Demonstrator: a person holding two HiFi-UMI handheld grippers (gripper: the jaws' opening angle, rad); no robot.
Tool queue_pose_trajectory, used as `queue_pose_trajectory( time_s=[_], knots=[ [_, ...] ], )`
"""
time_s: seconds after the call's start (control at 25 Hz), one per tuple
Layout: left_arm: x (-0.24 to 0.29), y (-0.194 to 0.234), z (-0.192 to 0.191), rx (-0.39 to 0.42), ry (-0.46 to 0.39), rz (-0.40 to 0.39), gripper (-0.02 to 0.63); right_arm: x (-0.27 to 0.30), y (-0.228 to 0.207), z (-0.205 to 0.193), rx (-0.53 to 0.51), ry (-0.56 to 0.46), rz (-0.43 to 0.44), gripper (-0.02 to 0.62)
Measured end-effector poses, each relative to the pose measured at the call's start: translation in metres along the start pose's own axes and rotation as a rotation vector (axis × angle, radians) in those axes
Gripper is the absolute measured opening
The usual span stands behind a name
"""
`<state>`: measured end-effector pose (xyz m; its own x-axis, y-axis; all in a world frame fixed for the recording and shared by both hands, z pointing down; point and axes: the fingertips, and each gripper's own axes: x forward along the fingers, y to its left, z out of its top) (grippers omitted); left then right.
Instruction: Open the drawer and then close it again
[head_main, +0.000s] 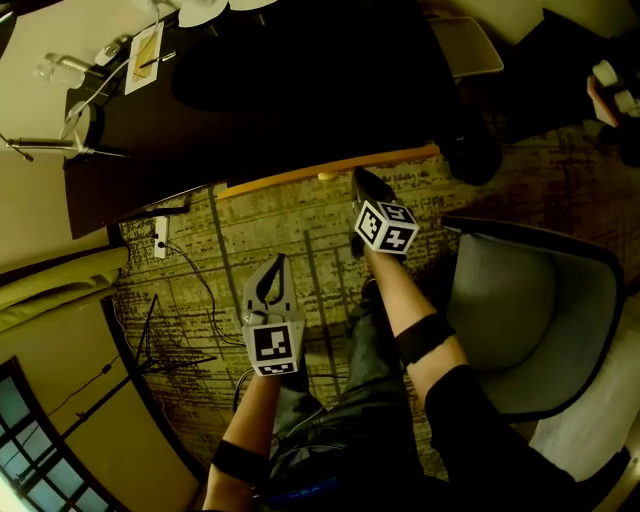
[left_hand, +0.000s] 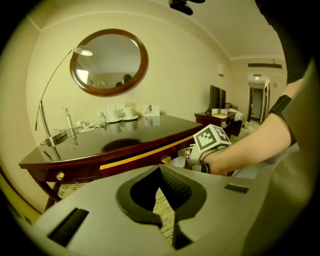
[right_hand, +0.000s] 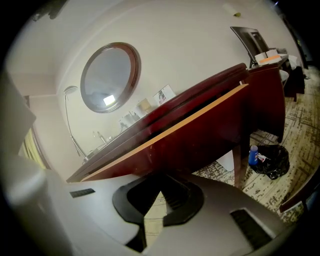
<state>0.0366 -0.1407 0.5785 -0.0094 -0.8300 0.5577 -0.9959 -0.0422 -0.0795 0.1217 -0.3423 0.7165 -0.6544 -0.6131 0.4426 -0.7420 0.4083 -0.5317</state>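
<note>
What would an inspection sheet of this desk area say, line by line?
Surface: dark glossy desk, reflective.
Job's things: drawer standing slightly out, light top edge showing; knob in view.
Clutter: lamp, cups and cards at the desk's back.
Grippers: left hand-held gripper shut, empty, back from the desk; right hand-held gripper shut, empty, tip at the drawer front, contact unclear.
Cables: one cable across the carpet from a wall socket.
Surroundings: round mirror, grey chair, bag and blue bottle by a desk leg.
</note>
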Motion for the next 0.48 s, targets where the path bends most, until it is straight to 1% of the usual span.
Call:
queue_pose_trajectory(
  time_s=[0.24, 0.28, 0.4, 0.48],
  knots=[
    [-0.004, 0.014, -0.004, -0.07, 0.013, 0.07, 0.003, 0.033, -0.002, 0.019, -0.017, -0.012, -0.008, 0.0],
    [-0.004, 0.017, -0.006, -0.071, 0.015, 0.076, 0.003, 0.037, -0.002, 0.022, -0.022, -0.012, -0.009, 0.0],
    [-0.006, 0.025, -0.013, -0.041, 0.026, 0.079, 0.003, 0.046, -0.001, 0.027, -0.034, -0.015, -0.006, 0.0],
    [-0.007, 0.028, -0.014, -0.046, 0.03, 0.088, 0.003, 0.048, -0.001, 0.028, -0.037, -0.017, -0.004, 0.0]
  ],
)
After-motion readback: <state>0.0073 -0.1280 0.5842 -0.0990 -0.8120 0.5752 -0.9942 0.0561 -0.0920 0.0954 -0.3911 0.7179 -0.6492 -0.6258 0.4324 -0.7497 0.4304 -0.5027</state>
